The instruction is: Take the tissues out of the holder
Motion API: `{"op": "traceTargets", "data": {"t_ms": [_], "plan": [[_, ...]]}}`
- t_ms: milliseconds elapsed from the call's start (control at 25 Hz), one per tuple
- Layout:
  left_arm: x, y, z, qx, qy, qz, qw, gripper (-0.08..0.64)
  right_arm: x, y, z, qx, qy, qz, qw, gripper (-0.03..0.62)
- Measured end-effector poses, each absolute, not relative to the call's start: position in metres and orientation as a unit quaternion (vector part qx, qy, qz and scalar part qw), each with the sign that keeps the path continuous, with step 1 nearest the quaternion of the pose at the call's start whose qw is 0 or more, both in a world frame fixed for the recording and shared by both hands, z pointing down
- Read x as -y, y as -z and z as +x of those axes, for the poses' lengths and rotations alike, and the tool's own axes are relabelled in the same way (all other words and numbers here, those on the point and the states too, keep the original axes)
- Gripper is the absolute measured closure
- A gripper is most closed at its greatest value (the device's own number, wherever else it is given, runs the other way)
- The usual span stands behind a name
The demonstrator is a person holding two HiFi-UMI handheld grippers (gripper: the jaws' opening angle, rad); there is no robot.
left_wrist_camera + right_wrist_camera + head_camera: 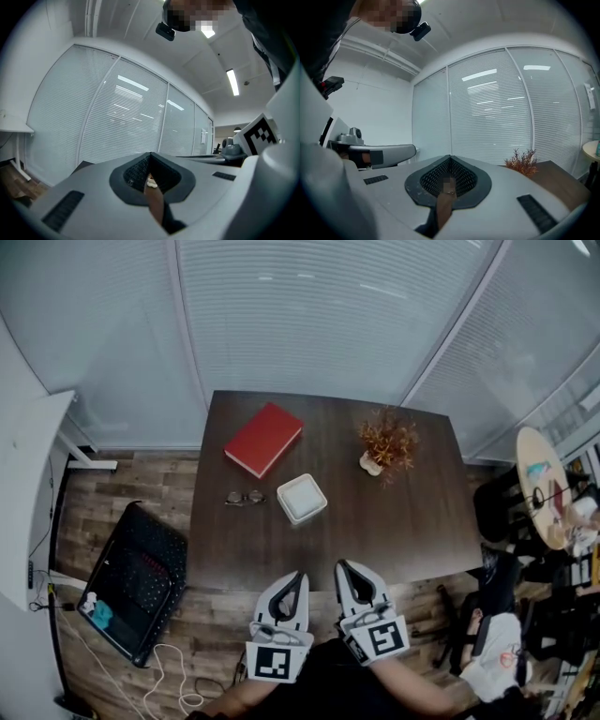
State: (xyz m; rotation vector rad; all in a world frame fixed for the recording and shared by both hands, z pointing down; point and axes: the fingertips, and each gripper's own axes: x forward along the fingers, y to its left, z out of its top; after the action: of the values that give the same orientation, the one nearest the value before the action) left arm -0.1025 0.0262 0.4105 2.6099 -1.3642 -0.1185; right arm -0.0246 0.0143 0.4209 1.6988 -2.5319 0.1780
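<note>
One book (263,439), one holder (302,498), one plant (387,443)

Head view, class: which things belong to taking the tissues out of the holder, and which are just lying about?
For the job: white tissue holder; left gripper; right gripper, both shut.
Lying about: red book; glasses; dried plant; black case on the floor.
</note>
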Motion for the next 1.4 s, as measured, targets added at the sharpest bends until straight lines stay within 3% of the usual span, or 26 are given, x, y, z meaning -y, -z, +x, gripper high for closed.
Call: {"op": "traceTargets", "data": {"t_ms": [560, 1240, 1400], "plan": [[0.009, -0.414, -0.097, 0.490, 0.033, 0.866, 0.096, 0.561, 0.034, -0.448, -0.020, 0.847, -0.096, 0.518, 0.071, 0.585], [0.069, -0.412, -0.070, 0.555, 0.021, 0.826, 0.094, 0.561, 0.121, -0.530, 0.004, 0.871, -0.155, 0.436, 0.164, 0.583], [0.078, -0.416, -0.071, 0.554, 0.020, 0.826, 0.098, 0.561, 0.135, -0.570, -0.002, 0.867, -0.195, 0.415, 0.196, 0.489]]}}
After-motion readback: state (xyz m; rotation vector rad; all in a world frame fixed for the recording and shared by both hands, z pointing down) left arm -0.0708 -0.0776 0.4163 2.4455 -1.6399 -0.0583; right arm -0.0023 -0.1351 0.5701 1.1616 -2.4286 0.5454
